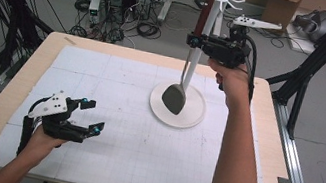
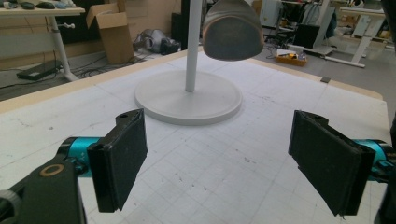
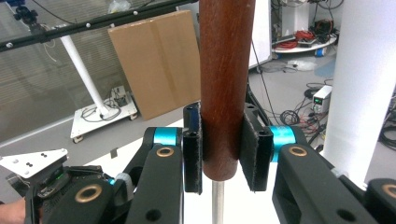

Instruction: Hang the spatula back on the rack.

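Reddish-brown spatula handle (image 3: 226, 84), white stand (image 1: 195, 67)

Black tongs (image 1: 90, 115) with cyan collars, brass-ringed pivots, grey three-cornered plates, black cables; forearms apparently bare

The left hand-held gripper (image 1: 88, 115) sits low over the tabletop (image 1: 137, 168) in the person's left hand (image 1: 42, 144), its jaws spread wide apart with nothing between the pads (image 2: 122, 156). The right hand-held gripper (image 1: 199, 41) is raised high on an extended forearm, the right hand (image 1: 233, 81) below and behind it, jaws pressed on either side of a handle (image 3: 226, 84).
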{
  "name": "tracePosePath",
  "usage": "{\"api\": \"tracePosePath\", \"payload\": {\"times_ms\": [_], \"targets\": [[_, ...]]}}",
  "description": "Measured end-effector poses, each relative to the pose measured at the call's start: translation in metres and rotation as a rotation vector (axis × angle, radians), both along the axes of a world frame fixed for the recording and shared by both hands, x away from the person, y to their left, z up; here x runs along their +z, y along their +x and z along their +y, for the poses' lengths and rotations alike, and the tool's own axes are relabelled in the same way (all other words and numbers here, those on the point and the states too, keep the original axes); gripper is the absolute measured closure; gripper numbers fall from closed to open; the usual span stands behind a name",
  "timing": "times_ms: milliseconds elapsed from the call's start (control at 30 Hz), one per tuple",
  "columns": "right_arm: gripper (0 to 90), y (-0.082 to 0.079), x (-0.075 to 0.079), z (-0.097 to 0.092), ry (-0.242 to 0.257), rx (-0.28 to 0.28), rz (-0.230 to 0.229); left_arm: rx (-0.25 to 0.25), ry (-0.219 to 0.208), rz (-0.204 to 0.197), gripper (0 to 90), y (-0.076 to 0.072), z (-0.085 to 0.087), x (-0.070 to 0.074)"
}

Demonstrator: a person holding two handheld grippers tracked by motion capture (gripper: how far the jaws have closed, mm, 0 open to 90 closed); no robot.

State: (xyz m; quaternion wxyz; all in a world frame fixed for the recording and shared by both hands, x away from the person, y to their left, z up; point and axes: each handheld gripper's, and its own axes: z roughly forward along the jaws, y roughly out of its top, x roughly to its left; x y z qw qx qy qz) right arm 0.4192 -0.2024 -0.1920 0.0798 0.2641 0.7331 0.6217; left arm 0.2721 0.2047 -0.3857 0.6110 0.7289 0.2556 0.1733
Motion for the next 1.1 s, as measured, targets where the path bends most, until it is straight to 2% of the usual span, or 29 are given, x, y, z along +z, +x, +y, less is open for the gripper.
{"api": "tracePosePath", "payload": {"times_ms": [133, 200, 267, 333, 500, 567, 700, 867, 933, 1100], "targets": [[71.1, -0.003, -0.002, -0.001, 0.000, -0.027, 0.005, -0.003, 0.002, 0.002, 19.8, 0.000, 0.000, 0.000], [64.0, -0.006, -0.004, -0.002, 0.002, -0.048, 0.017, -0.002, 0.005, 0.001, 19.9, 0.000, 0.000, 0.000], [55.8, -0.010, -0.006, -0.006, 0.000, -0.079, 0.001, -0.001, 0.006, 0.004, 19.8, 0.000, 0.000, 0.000], [45.2, -0.016, -0.008, -0.011, -0.004, -0.139, -0.020, -0.002, 0.006, 0.006, 19.8, -0.001, 0.000, 0.000], [40.4, -0.034, -0.021, -0.030, 0.018, -0.185, -0.038, 0.002, -0.003, 0.009, 19.8, 0.000, 0.002, 0.000], [38.6, -0.044, -0.029, -0.037, 0.007, -0.194, -0.043, 0.007, -0.013, 0.014, 19.8, 0.001, 0.003, 0.000], [33.2, -0.064, -0.048, -0.052, -0.044, -0.231, -0.061, 0.022, -0.029, 0.019, 19.8, 0.002, 0.005, -0.002], [22.3, -0.098, -0.080, -0.067, -0.141, -0.345, -0.099, 0.046, -0.044, 0.026, 19.8, 0.003, 0.008, -0.002], [21.0, -0.109, -0.093, -0.072, -0.148, -0.368, -0.098, 0.054, -0.048, 0.025, 19.8, 0.004, 0.009, -0.002], [19.8, -0.139, -0.127, -0.088, -0.127, -0.416, -0.077, 0.067, -0.059, 0.027, 19.5, 0.005, 0.010, -0.002]]}}
